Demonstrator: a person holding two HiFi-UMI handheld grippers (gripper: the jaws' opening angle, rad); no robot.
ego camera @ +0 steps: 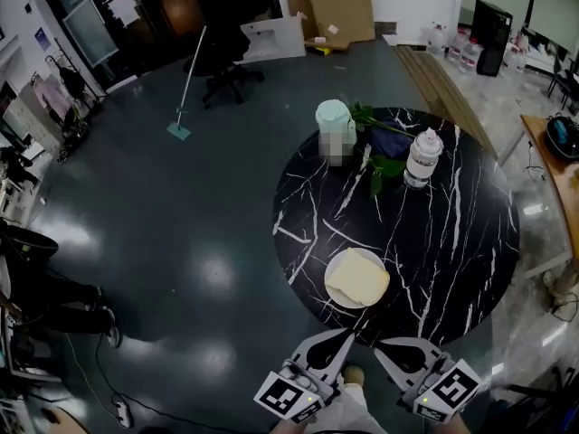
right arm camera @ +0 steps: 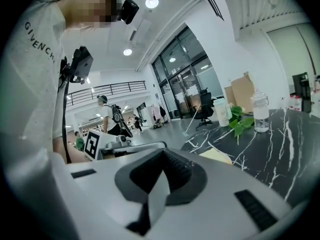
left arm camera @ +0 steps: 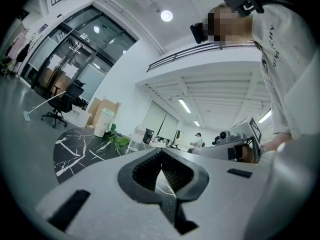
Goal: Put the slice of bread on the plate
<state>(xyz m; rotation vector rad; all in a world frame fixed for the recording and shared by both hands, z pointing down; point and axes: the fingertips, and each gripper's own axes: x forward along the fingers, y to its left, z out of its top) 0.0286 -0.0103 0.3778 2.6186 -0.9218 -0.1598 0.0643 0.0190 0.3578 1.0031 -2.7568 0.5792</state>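
**On the plate: bread is down, both grippers idle**

At the near edge of the round black table (ego camera: pixel 452 242) sits the white plate (ego camera: pixel 336 297), with the slice of bread (ego camera: pixel 359 277) lying flat on it, roughly centred and inside the rim. By my reading the task is done. I'd guess that near spot was picked because it's the shortest reach and keeps well apart from the pale cup (ego camera: pixel 333 120), the bottle (ego camera: pixel 422 156) and the leafy stem (ego camera: pixel 380 165) on the far side.

My left gripper (ego camera: pixel 342 337) hangs off the table's near side, just short of the plate. Its jaws are pressed together and I see nothing between them. My right gripper (ego camera: pixel 384 349) sits beside it, jaws fully together and likewise empty. Its own view shows the bread as a pale wedge ahead on the marble, not in the grip.

Holding both closed and off the table makes sense to me: nothing can snag the plate or nudge the slice.
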